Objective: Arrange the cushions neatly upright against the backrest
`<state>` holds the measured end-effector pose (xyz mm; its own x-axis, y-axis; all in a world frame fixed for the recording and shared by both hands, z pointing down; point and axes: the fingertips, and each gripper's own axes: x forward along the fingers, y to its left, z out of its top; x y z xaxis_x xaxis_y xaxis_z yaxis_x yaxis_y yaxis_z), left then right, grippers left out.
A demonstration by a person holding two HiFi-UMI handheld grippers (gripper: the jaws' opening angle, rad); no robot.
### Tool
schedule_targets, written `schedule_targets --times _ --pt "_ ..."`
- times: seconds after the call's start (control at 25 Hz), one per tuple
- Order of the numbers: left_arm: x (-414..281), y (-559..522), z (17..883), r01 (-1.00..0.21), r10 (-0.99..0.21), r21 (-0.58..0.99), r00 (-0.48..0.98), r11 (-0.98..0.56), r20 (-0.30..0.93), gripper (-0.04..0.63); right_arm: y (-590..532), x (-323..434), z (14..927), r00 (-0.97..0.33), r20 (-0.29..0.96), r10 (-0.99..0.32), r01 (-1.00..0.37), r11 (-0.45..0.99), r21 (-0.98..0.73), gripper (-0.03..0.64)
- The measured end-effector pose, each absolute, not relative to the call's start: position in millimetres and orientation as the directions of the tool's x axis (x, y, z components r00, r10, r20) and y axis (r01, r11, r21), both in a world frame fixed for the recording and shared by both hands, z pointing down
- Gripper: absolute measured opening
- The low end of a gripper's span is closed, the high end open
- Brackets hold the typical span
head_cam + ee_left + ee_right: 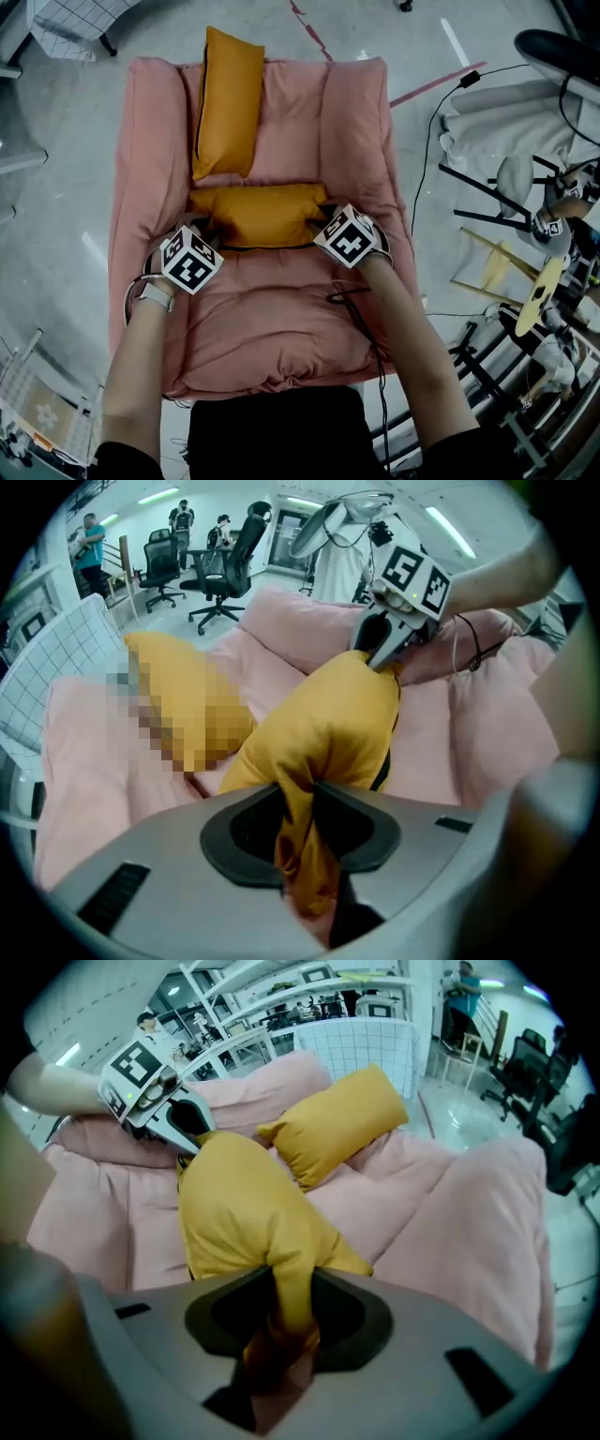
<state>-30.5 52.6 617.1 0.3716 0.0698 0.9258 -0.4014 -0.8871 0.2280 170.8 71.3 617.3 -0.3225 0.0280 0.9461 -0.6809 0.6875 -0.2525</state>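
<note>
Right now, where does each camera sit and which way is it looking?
Head view: on the person's head, looking steeply down on the pink armchair; both forearms, left gripper and right gripper show.
Left gripper view: on the left gripper, looking along its jaws, pinched on the front cushion, toward the right gripper.
Right gripper view: mirrored, facing the left gripper.
Shared: all three show the front cushion and the rear cushion.

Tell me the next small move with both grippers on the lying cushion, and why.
Probably lift the held cushion and stand it against the backrest, right of the upright cushion in the head view. The left gripper and right gripper each pinch one end, and that stretch of backrest is bare.
</note>
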Motion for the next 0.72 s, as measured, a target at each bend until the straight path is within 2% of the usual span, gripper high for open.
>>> schedule_targets --times 0.36,0.52,0.72 --pt "-39 31 610 -0.393 -0.025 0.113 0.33 -0.912 0.944 0.112 41 166 597 -0.267 0.955 -0.13 -0.686 0.722 -0.093 0.138" --pt "-40 19 625 -0.418 -0.025 0.111 0.307 -0.901 0.952 0.121 31 164 615 -0.256 0.961 -0.103 -0.686 0.72 -0.105 0.14" --pt "-34 17 647 -0.39 0.0 0.118 0.29 -0.913 0.957 0.14 36 167 649 -0.217 0.975 -0.048 -0.666 0.737 -0.112 0.15"
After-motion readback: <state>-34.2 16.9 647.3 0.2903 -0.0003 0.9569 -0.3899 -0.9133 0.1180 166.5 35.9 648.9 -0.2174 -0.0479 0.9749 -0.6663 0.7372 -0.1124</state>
